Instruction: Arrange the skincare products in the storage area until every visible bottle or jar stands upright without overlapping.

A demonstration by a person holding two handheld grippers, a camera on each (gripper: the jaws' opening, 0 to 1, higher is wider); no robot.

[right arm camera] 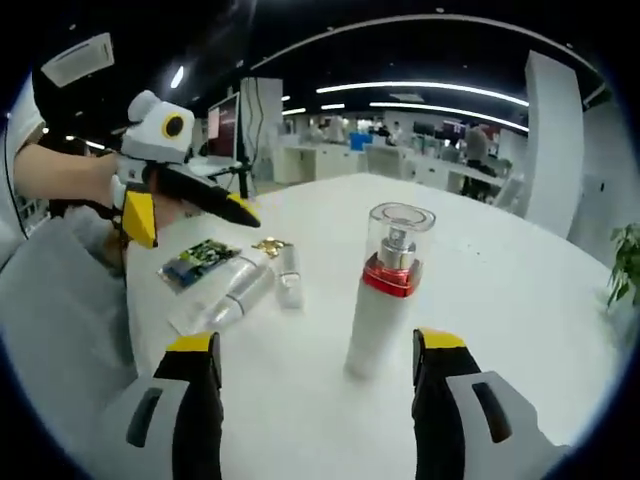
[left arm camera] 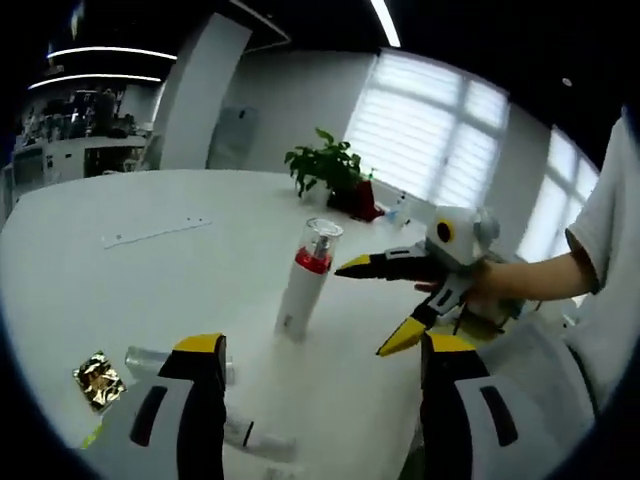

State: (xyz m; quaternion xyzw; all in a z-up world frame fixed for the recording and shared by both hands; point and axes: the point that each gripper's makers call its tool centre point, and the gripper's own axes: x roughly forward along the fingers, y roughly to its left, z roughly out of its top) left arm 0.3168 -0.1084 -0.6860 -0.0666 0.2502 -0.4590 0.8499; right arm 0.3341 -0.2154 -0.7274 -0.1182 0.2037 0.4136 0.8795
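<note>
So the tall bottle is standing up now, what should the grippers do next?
Probably reach the left gripper down to the clear tube lying flat on the white table and stand it up. The tall bottle with the red ring is already upright, while the tube and a small bottle beside it are on their sides. Both grippers are open and hold nothing.

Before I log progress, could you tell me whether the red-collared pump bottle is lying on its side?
No, the pump bottle stands upright on the white table, clear cap on top.

Clear-capped bottle [right arm camera: 385, 292] on matt white table [right arm camera: 540, 300]
</note>
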